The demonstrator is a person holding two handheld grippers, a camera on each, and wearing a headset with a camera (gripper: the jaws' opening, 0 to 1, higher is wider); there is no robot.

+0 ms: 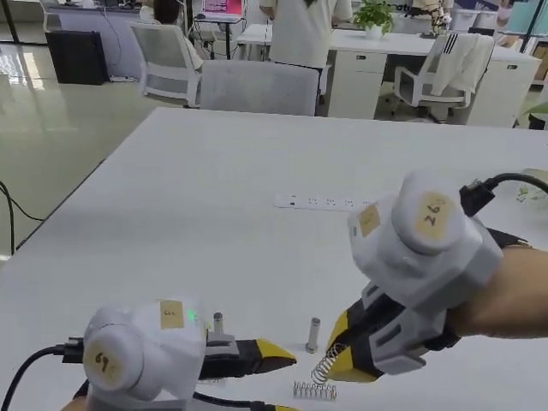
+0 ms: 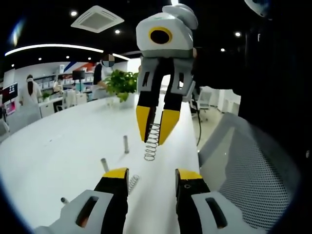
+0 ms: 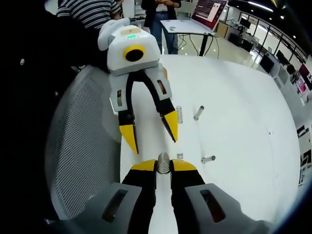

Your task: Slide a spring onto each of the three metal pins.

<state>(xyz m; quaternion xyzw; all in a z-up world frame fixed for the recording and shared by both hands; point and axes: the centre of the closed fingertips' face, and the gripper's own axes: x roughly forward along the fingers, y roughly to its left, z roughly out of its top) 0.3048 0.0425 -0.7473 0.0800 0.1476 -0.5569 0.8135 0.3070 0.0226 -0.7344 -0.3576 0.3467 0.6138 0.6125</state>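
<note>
My right gripper [image 1: 336, 351] [image 3: 163, 168] is shut on a small steel spring [image 1: 324, 366] [image 3: 164, 162], which hangs tilted just above the white table [image 1: 257, 223]. Two upright metal pins [image 1: 217, 323] [image 1: 313, 334] stand near the front edge. The left gripper view shows three pins [image 2: 126, 144] [image 2: 104, 165] [image 2: 65, 200]. My left gripper [image 1: 284, 379] [image 2: 152, 174] is open with nothing between its jaws and faces the right one. The held spring [image 2: 152, 141] is between the right gripper's yellow tips in that view. A loose spring [image 1: 314, 390] [image 2: 132, 183] lies on the table close by.
A white power strip [image 1: 330, 202] lies mid-table. Office chairs [image 1: 257, 86] stand at the far edge, with desks and people beyond. A grey mesh chair back [image 2: 253, 165] [image 3: 83, 146] is beside the table's near edge. A black cable [image 1: 505, 181] trails from the right gripper.
</note>
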